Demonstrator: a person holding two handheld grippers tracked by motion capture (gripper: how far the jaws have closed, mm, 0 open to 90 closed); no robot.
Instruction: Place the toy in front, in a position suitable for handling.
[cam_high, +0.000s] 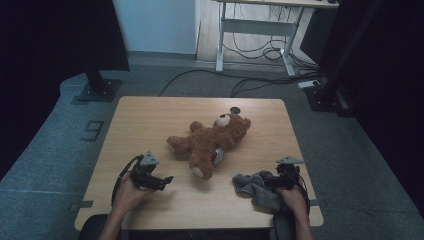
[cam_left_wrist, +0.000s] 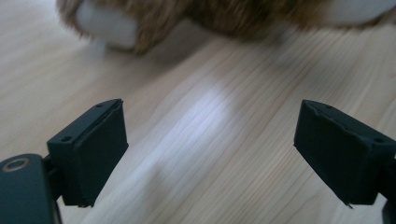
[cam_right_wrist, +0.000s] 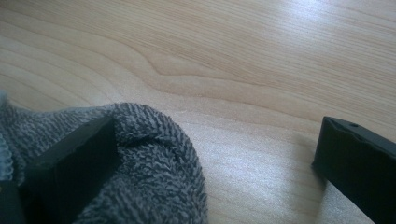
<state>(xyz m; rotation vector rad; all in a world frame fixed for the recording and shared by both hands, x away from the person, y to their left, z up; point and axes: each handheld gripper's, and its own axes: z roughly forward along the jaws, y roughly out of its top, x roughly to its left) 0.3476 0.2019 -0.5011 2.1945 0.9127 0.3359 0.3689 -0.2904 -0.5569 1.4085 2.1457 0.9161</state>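
Observation:
A brown teddy bear (cam_high: 210, 142) lies on its back in the middle of the wooden table (cam_high: 150, 120), head toward the far right. My left gripper (cam_high: 169, 179) hovers near the front left and points at the bear's lower paw. In the left gripper view its jaws stand wide open (cam_left_wrist: 210, 112) over bare wood, with the bear's white-soled paw (cam_left_wrist: 107, 28) just ahead. A crumpled grey towel (cam_high: 252, 186) lies at the front right. My right gripper (cam_high: 272, 181) rests against it. In the right gripper view, the towel (cam_right_wrist: 154, 168) bunches around one jaw while the other stands far off, so this gripper (cam_right_wrist: 217, 126) is open.
A small dark round thing (cam_high: 235, 109) sits on the table behind the bear's head. Beyond the table are a desk frame (cam_high: 260, 30), floor cables (cam_high: 250, 82) and two black stand bases (cam_high: 100, 90). Bare wood stretches along the left and far side.

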